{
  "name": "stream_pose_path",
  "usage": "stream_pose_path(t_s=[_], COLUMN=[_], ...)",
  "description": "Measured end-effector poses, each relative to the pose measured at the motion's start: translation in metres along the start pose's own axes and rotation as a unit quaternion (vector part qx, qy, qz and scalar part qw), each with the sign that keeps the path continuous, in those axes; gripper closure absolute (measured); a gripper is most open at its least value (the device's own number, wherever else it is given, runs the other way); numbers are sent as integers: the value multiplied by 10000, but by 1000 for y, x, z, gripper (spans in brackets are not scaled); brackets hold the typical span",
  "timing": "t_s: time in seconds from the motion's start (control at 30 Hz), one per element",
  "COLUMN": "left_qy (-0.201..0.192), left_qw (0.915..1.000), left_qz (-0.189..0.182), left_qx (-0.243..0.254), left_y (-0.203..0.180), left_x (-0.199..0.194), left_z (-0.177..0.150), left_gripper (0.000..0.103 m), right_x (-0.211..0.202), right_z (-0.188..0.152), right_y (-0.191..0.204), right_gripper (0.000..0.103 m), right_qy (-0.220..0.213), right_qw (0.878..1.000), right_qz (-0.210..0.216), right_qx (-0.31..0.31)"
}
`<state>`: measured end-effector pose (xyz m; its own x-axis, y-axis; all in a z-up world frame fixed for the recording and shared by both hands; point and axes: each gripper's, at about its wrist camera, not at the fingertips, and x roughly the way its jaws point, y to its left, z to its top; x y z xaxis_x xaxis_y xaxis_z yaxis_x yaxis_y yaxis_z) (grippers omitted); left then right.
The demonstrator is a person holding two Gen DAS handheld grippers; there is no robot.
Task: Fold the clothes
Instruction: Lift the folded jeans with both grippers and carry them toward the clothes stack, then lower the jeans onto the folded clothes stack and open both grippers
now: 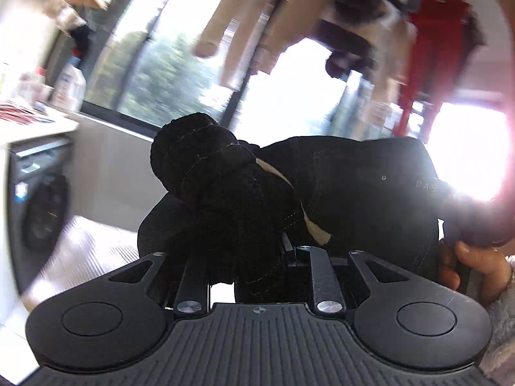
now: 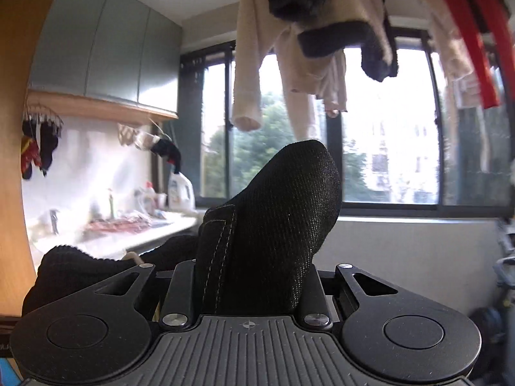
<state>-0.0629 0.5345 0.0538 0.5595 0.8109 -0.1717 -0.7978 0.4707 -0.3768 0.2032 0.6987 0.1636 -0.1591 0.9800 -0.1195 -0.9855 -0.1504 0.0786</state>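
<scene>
A black denim garment [image 1: 347,189] with pale stitching is held up in the air between both grippers. My left gripper [image 1: 254,257] is shut on a bunched, thick fold of it [image 1: 206,173]; the cloth hides the fingertips. A person's hand [image 1: 473,267] grips the other tool at the right edge of the left wrist view. My right gripper [image 2: 248,276] is shut on another corner of the black denim [image 2: 283,206], which sticks up between the fingers. More of the garment sags to the left [image 2: 74,267].
Cream, dark and red clothes hang overhead [image 2: 289,48], in front of a wide window [image 2: 386,135]. A counter [image 2: 128,234] with bottles and a detergent jug [image 2: 180,193] runs along the left wall. A washing machine [image 1: 38,206] stands under the counter. The left wrist view is motion-blurred.
</scene>
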Motion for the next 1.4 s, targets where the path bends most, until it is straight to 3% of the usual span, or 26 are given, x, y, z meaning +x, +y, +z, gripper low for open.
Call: stream_pose_path(t_s=[0.2,0.33,0.5,0.57,0.63,0.67,0.83,0.93,1.1,1.17,1.27,1.33,1.37,1.4], left_qy=[-65,-45,963,1102,1208,1274,1550,1417,759,551,606,775,864,962], left_qw=[9966,9915,9749,9728,9705,9690,9666,9741,9836,9843,9826,9793,9771,9742], left_qz=[767,1010,1511,1583,1580,1561,1364,1267,1457,1595,1731,1867,1943,2039], left_qx=[-303,-819,-1322,-1286,-1364,-1430,-1520,-1223,-747,-519,-299,-113,-41,-16], left_y=[42,81,130,138,145,148,154,146,147,150,151,151,151,152], left_x=[63,102,134,136,136,136,130,112,73,76,108,135,144,146], left_z=[19,-7,-88,-103,-99,-96,-87,-74,-46,-32,-22,-21,-22,-24], left_gripper=[80,79,76,72,68,64,53,49,38,37,37,42,61,70], right_x=[150,232,282,302,322,330,310,272,181,150,117,106,104,103], right_z=[7,-17,-114,-153,-192,-208,-199,-189,-210,-229,-250,-253,-251,-248], right_y=[-54,-74,-87,-92,-97,-101,-155,-181,-183,-174,-147,-138,-135,-132], right_gripper=[83,83,82,78,56,51,39,39,39,38,39,39,43,61], right_qy=[478,1037,2013,2399,2780,2928,2723,2660,2945,3130,3231,3136,3080,2987], right_qw=[9940,9850,9724,9644,9547,9501,9421,9356,9042,8892,8734,8787,8836,8894], right_qz=[974,1374,1136,1038,937,894,781,805,1273,1398,1558,1474,1364,1271], right_qx=[128,96,318,407,494,592,1796,2176,2820,3029,3293,3283,3251,3218])
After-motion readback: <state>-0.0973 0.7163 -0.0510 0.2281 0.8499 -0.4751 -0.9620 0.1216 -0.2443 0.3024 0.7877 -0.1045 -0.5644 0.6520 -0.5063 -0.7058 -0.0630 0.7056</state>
